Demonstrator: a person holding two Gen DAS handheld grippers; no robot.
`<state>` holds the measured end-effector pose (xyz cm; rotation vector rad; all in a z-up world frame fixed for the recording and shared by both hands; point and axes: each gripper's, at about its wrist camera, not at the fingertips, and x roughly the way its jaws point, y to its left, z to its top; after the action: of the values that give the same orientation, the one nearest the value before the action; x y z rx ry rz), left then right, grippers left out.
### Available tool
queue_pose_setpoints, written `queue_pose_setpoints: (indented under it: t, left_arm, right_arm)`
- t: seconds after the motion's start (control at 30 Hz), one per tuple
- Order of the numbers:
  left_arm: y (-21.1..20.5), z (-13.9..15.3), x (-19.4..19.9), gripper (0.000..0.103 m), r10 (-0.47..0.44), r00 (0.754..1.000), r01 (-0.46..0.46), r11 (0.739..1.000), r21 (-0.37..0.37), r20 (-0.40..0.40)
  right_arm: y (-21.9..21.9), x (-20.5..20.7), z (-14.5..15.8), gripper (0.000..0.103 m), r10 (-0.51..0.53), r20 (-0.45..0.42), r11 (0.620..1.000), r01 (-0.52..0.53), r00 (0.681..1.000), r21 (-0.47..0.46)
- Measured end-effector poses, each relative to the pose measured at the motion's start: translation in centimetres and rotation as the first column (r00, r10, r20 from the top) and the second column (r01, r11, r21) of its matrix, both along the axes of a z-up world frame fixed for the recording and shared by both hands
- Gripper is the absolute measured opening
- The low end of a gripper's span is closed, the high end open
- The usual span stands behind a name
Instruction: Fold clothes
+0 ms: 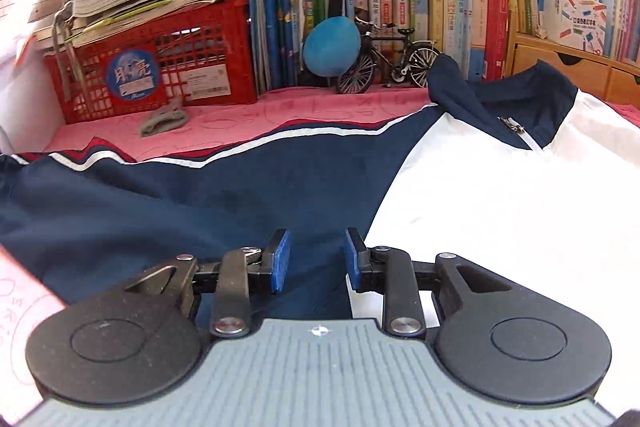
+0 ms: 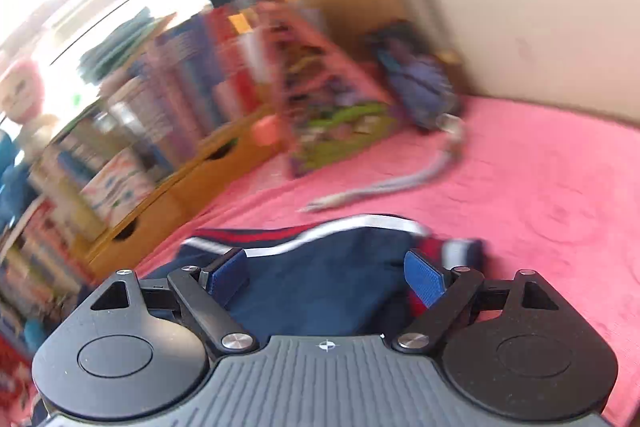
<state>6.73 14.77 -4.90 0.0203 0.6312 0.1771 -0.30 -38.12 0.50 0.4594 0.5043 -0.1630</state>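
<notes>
Navy-and-white zip jacket [image 1: 248, 195] spread flat on pink bed cover [image 1: 224, 123], collar [image 1: 492, 87] up near the far side, zipper pull [image 1: 514, 127] visible below it. Navy sleeve with red and white striping [image 1: 224, 147] stretched out to the left. Same garment under the right wrist view: navy panel with striped edge [image 2: 320, 267], somewhat bunched, pink cover beyond.

Left tool [image 1: 316, 259] parted to a moderate gap, nothing between the blue pads, hovering low over the navy/white seam. Right tool [image 2: 326, 277] spread wide, holding nothing; view blurred, so contact with the cloth impossible to tell.

Handling, judged from the look: thin, light synthetic shell, soft and limp, likely slippery against itself and against the pads. No stiffness to hold a crease; prone to sliding and to trailing unsupported parts. Not fragile, though zipper teeth could snag.

Best holds: striped sleeve edge or cuff, hem corners, shoulder seam — doubled fabric, thicker bite. Worth pinching a full fold of cloth deep between the pads, not a single layer mid-panel. Zipper line worth avoiding.

Red crate [image 1: 160, 67] and model bicycle [image 1: 388, 63] near the far edge, clear of the jacket.
</notes>
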Motion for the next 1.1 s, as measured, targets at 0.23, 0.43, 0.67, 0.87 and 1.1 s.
queue_pose_setpoints:
  t: [0.23,0.43,0.67,0.87,1.1]
  left_arm:
    - [-1.5,-0.4,0.7,0.041,0.037,0.999,-0.035,0.994,0.105,-0.014]
    - [-2.1,-0.6,0.7,0.046,0.051,0.999,-0.048,0.985,0.163,-0.018]
    - [-2.7,-0.8,0.8,0.046,0.05,0.998,-0.044,0.975,0.219,-0.021]
    - [-2.8,-0.9,0.8,0.046,0.046,0.999,-0.04,0.973,0.226,-0.022]
    - [-2.1,-0.6,0.6,0.051,0.052,0.998,-0.048,0.982,0.184,-0.019]
  right_arm:
    - [-9.9,-5.9,-5.1,0.103,-0.303,-0.083,0.928,0.314,0.949,0.202]
    - [-8.6,-2.0,-4.1,0.041,-0.167,-0.096,0.983,0.172,0.981,0.055]
    - [-7.2,-1.7,0.6,0.031,-0.288,0.153,0.429,0.27,0.945,-0.862]
    - [-11.7,2.3,-2.0,0.061,-0.308,-0.04,0.236,0.035,0.951,-0.971]
    - [-11.6,0.2,-2.2,0.091,-0.318,-0.142,0.455,0.02,0.937,-0.89]
